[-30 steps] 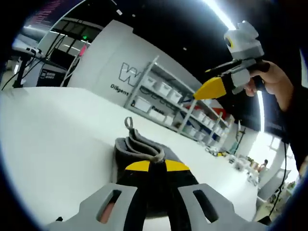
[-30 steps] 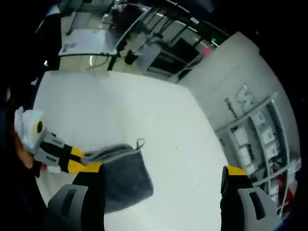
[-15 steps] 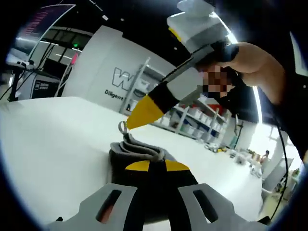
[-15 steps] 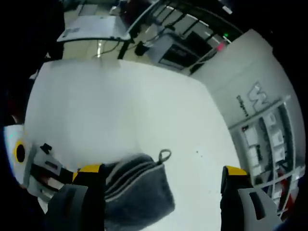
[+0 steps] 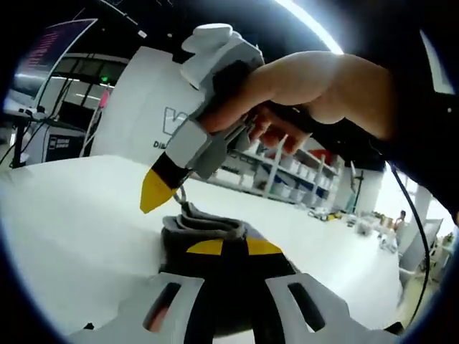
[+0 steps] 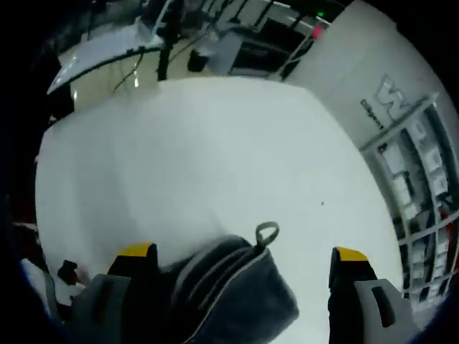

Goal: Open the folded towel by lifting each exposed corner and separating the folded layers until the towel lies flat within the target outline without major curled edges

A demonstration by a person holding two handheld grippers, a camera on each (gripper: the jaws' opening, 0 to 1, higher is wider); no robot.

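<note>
— Any lettering you can make out?

— On the big white slanted wall panel (image 5: 136,107) in the left gripper view, a large outlined "W" and, under it, small dark letters starting "Di"; the rest is hidden.

— And the right gripper view?

— The same white panel (image 6: 373,72) carries the "W" with a small line beneath, too small to read.

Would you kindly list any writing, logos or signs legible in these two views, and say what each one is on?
"W": large outlined letter on the white wall panel, seen in the right gripper view; partly hidden behind the right gripper in the left gripper view.
Small line under the "W": too blurred to read.
Screen with pinkish text: too small to read.
Folded towel: no text visible.
</note>
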